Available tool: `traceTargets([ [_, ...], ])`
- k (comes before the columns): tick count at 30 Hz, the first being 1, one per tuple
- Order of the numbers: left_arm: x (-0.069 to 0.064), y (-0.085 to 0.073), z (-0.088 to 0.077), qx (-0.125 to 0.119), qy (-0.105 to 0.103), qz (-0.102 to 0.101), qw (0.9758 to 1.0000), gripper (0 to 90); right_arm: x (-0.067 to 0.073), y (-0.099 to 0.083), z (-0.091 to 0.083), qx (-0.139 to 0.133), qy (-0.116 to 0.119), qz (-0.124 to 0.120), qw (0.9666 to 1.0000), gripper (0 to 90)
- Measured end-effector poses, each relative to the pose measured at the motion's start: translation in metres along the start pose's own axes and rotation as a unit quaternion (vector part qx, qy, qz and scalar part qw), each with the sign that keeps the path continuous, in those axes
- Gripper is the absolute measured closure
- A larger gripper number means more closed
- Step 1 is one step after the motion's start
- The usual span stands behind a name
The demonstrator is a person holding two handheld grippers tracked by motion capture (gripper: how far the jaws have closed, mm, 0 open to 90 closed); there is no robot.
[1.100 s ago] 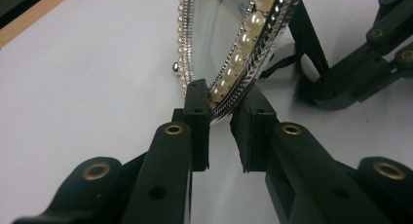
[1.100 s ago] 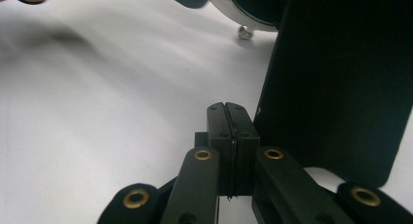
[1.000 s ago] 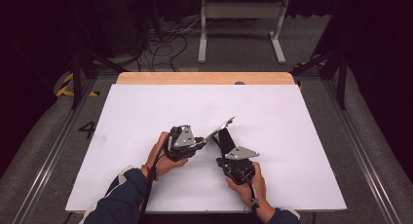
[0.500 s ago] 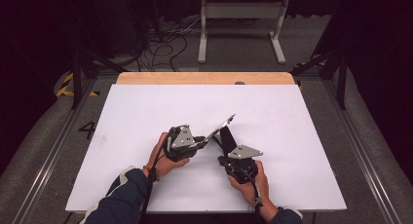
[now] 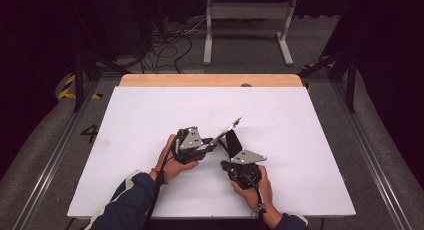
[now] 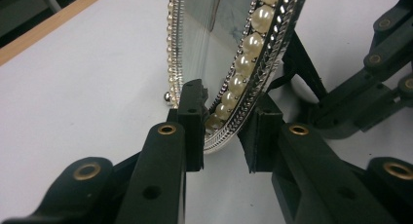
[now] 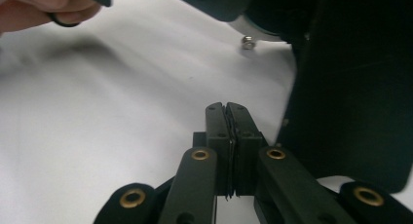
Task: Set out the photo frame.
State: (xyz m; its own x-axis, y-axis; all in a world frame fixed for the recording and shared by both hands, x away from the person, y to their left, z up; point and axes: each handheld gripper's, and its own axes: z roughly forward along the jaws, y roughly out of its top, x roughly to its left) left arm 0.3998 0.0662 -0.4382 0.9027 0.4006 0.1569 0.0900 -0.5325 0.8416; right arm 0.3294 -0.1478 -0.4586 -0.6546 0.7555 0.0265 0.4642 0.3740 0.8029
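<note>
L gripper jaws loosening round upright pearl-rimmed frame; R gripper jaws clenched.

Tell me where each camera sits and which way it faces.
High view: above the person's side, looking forward and down on the white table; both forearms, the left gripper and right gripper show.
Left gripper view: rides the left gripper, looking along its jaws, which have just been opening around the pearl-edged frame.
Right gripper view: rides the right gripper, jaws shut, beside the frame's black stand.
The high and left gripper views share the frame.
</note>
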Motion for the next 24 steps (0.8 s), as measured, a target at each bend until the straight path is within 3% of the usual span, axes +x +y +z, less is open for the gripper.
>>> traceTargets([
  [5, -0.001, 0.0, -0.002, 0.005, 0.002, 0.009, 0.9999, 75.3, -0.005, -0.001, 0.0, -0.001, 0.001, 0.013, 0.9999, 90.0],
  [14, -0.011, 0.004, -0.009, 0.023, 0.002, 0.035, 0.9991, 76.2, -0.006, -0.002, -0.004, 0.007, 0.001, 0.01, 0.9999, 90.0],
  [24, -0.017, 0.004, -0.013, 0.024, 0.002, 0.041, 0.9989, 76.1, -0.012, -0.003, -0.006, 0.007, 0.011, -0.001, 0.9999, 90.0],
])
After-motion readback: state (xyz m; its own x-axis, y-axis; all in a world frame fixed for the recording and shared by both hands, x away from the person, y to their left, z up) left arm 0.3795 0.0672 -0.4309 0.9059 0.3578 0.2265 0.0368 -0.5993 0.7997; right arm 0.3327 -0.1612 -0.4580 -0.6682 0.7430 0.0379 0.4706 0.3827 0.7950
